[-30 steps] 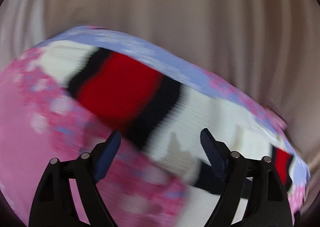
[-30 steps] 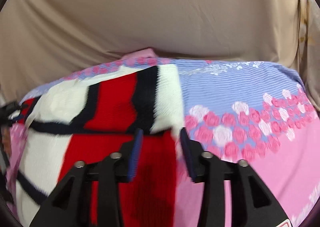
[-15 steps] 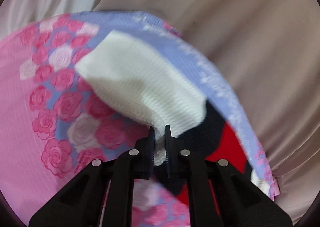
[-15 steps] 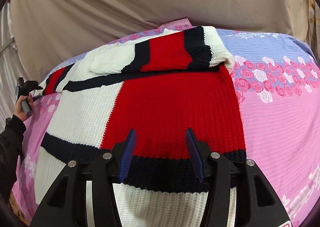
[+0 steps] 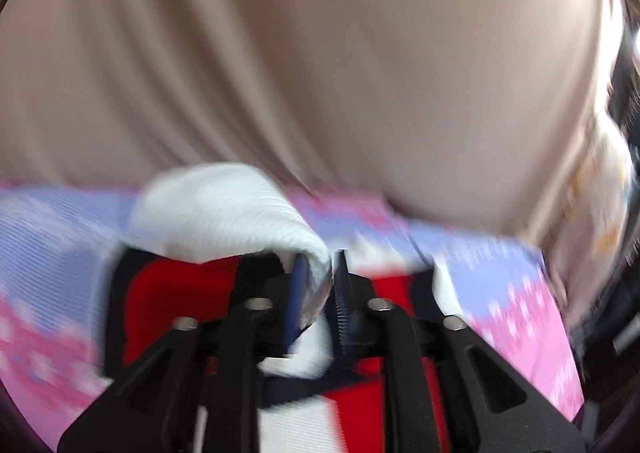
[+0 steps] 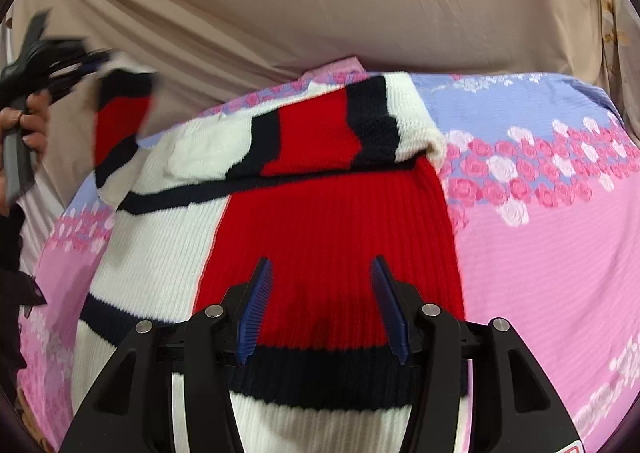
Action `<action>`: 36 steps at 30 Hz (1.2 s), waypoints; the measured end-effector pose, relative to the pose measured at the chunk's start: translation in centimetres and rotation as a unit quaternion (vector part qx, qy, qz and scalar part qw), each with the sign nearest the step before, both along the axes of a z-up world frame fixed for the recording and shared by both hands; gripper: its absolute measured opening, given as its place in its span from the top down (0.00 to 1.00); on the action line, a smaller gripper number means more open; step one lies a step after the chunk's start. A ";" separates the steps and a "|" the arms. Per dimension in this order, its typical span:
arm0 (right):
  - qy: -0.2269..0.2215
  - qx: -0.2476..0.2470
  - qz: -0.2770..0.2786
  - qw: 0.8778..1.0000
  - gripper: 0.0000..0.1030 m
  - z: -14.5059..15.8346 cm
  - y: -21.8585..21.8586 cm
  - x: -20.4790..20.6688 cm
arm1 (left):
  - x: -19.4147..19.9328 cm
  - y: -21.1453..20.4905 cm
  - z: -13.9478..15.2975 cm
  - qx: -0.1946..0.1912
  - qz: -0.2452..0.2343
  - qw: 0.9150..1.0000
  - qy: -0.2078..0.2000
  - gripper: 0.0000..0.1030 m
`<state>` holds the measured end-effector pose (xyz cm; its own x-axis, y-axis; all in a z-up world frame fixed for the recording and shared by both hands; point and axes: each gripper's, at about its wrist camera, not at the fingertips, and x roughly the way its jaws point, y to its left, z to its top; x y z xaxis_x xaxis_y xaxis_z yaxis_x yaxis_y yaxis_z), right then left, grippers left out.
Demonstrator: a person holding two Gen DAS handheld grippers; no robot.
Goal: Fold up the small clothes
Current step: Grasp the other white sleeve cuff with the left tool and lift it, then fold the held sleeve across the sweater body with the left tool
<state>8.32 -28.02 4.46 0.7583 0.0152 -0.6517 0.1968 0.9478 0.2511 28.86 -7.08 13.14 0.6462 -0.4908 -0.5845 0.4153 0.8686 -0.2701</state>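
Note:
A small knitted sweater [image 6: 320,221] in red, white and navy blocks lies on a floral bedspread [image 6: 552,237]. Its right sleeve [image 6: 328,133] is folded across the chest. My left gripper [image 5: 320,273] is shut on the white cuff [image 5: 224,209] of the left sleeve and holds it lifted off the bed. In the right wrist view that gripper [image 6: 84,61] is at the far left with the sleeve [image 6: 120,125] hanging from it. My right gripper [image 6: 320,269] is open and empty, hovering over the red body panel near the hem.
A beige draped cloth [image 6: 320,13] hangs behind the bed. The pink part of the bedspread spreads to the right of the sweater. The person's hand [image 6: 24,129] holds the left gripper's handle at the left edge.
The left gripper closed on the left sleeve's cuff and has lifted it up off the bed. The right gripper let go of the right sleeve, drew back toward the hem and stays open.

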 end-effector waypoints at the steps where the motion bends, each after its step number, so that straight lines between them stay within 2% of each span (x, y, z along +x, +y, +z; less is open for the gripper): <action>1: -0.003 -0.003 -0.004 1.000 0.46 0.1 -0.5 0.3 | -0.3 -1.8 -1.9 0.003 -0.008 1.000 0.017 0.46; 3: -0.008 -0.005 -0.005 1.000 0.45 0.4 -1.6 0.7 | -1.5 -3.8 -5.5 0.015 -0.023 0.998 0.048 0.47; 5: -0.011 0.000 -0.008 1.000 0.44 0.7 -2.9 1.2 | -1.7 -2.6 -7.9 0.010 -0.014 0.997 0.079 0.47; 8: -0.007 0.000 0.008 1.000 0.41 1.3 -4.3 2.5 | -2.5 2.4 -8.6 -0.022 0.034 0.995 0.091 0.46; 10: -0.003 -0.008 0.034 0.999 0.37 1.8 -4.6 4.3 | -2.0 6.4 -8.7 -0.024 0.078 0.992 0.094 0.43; 12: -0.007 -0.014 0.049 0.999 0.33 2.2 -4.6 6.2 | -2.0 10.7 -8.8 -0.024 0.128 0.986 0.101 0.37; 15: 0.006 0.020 0.057 0.998 0.31 1.5 -5.6 11.2 | -1.5 15.3 -10.3 -0.040 0.182 0.973 0.137 0.37; 18: 0.036 0.056 0.020 0.998 0.31 -0.4 -7.2 15.1 | -2.5 18.2 -11.2 -0.084 0.199 0.963 0.158 0.37; 20: 0.049 0.080 -0.002 0.996 0.31 -1.7 -8.1 17.0 | -3.4 19.2 -11.2 -0.104 0.197 0.962 0.160 0.37; 22: 0.055 0.101 0.000 0.993 0.32 -2.3 -8.1 17.9 | -3.3 19.5 -11.5 -0.122 0.188 0.960 0.166 0.37; 24: 0.051 0.100 0.004 0.994 0.39 -2.3 -7.5 18.5 | -1.9 18.7 -12.1 -0.123 0.181 0.959 0.179 0.38; 25: 0.053 0.093 0.010 0.994 0.58 -2.3 -7.0 19.0 | -1.2 18.4 -12.3 -0.120 0.183 0.958 0.185 0.49; 26: 0.057 0.086 0.012 0.995 0.81 -2.3 -6.5 19.4 | -0.8 17.7 -12.3 -0.122 0.182 0.957 0.188 0.64; 27: 0.060 0.084 0.016 0.995 0.91 -2.3 -6.2 19.8 | -0.1 17.5 -12.0 -0.119 0.180 0.958 0.187 0.89; 29: 0.040 0.085 0.020 0.995 0.91 -0.7 -5.9 20.0 | 0.1 17.7 -10.7 -0.129 0.181 0.961 0.168 0.90; 32: -0.045 0.063 0.034 0.996 0.91 5.2 -5.7 17.8 | -0.4 18.2 -9.4 -0.104 0.206 0.965 0.126 0.90; 33: -0.075 0.055 0.032 0.995 0.91 6.9 -5.9 16.6 | -0.2 17.9 -10.0 -0.091 0.203 0.966 0.134 0.90; 34: -0.088 0.048 0.031 0.994 0.91 7.4 -6.2 16.0 | 0.0 17.3 -11.1 -0.074 0.203 0.965 0.150 0.90; 35: -0.079 0.042 0.032 0.995 0.91 6.8 -6.5 16.1 | 0.2 16.9 -12.0 -0.062 0.203 0.964 0.160 0.91; 36: -0.048 0.036 0.030 0.998 0.91 5.2 -6.8 16.8 | 0.2 16.4 -13.0 -0.052 0.200 0.964 0.168 0.91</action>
